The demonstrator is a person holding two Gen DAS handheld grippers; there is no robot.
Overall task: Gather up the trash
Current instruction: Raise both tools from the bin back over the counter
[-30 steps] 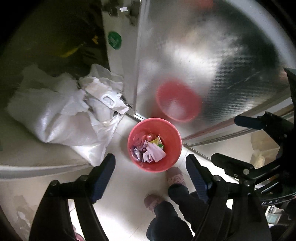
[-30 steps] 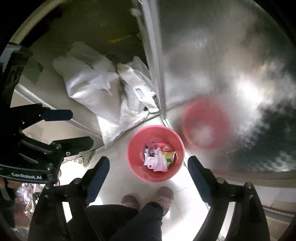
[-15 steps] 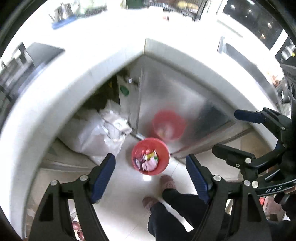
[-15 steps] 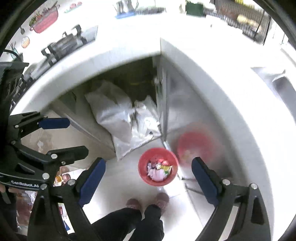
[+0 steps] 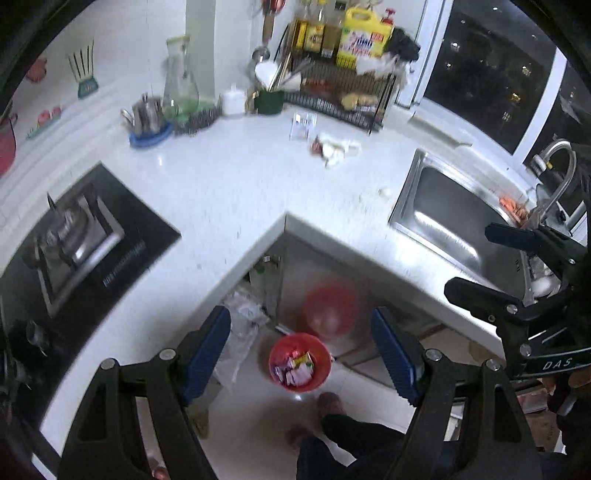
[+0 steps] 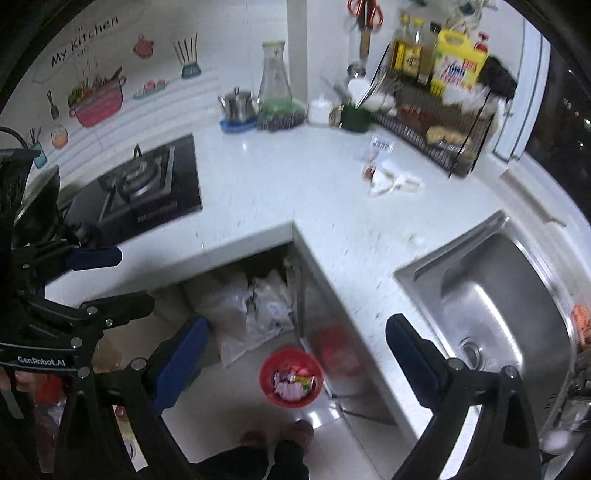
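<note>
Below both empty grippers, left [image 5: 301, 349] spread, right [image 6: 293, 363] opening, sits a seemingly wrapper-filled bin [image 5: 299, 362].

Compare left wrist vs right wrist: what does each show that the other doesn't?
Left wrist only: the faucet over the sink and the dark window with city lights behind the rack.

Right wrist only: the "My Kitchen" wall decal, red-handled scissors hanging on the wall, and the sink's drain.

Both: red trash bin with wrappers on the floor, crumpled trash on the white countertop, gas stove, steel sink, dish rack, and white bags in the open cabinet.
</note>
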